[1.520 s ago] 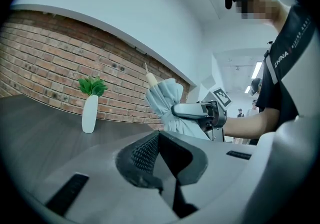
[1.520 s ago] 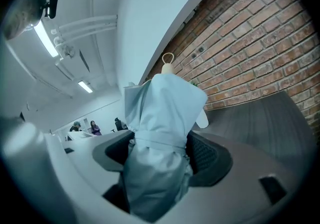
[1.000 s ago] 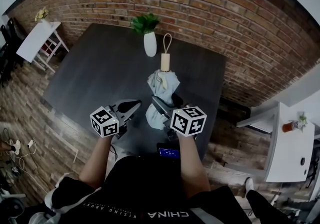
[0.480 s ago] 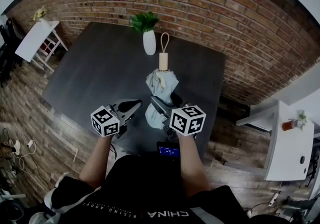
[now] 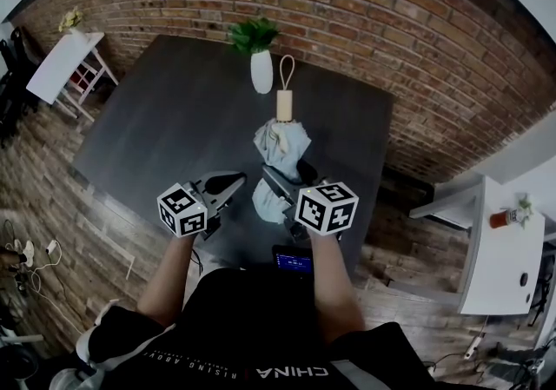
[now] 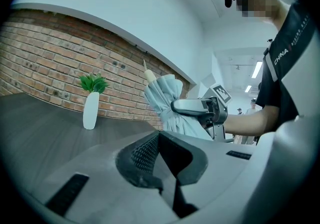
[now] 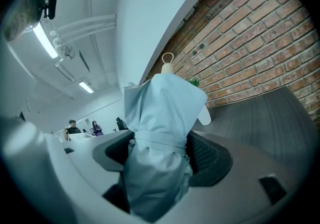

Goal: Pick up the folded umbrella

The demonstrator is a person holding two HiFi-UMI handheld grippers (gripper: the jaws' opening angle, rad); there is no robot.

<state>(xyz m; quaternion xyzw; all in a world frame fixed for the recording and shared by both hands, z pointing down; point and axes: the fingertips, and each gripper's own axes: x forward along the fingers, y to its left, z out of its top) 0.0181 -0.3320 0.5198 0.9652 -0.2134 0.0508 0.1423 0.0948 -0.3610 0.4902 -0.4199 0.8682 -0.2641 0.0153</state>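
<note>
The folded umbrella (image 5: 280,141) is light blue, with a wooden handle and cord loop (image 5: 284,106) at its far end. My right gripper (image 5: 280,188) is shut on its strapped lower part. The right gripper view shows the fabric (image 7: 162,118) bunched between both pads, with the handle pointing up and away. In the left gripper view the umbrella (image 6: 167,101) stands tilted in the right gripper (image 6: 197,108), above the table. My left gripper (image 5: 221,186) hangs just left of it, its jaws together on nothing (image 6: 160,160).
A white vase with a green plant (image 5: 261,71) stands on the dark table (image 5: 165,128) just behind the umbrella's handle. A brick wall runs behind the table. A small lit screen (image 5: 293,262) sits at the table's near edge. White side tables (image 5: 61,67) (image 5: 508,258) stand off to either side.
</note>
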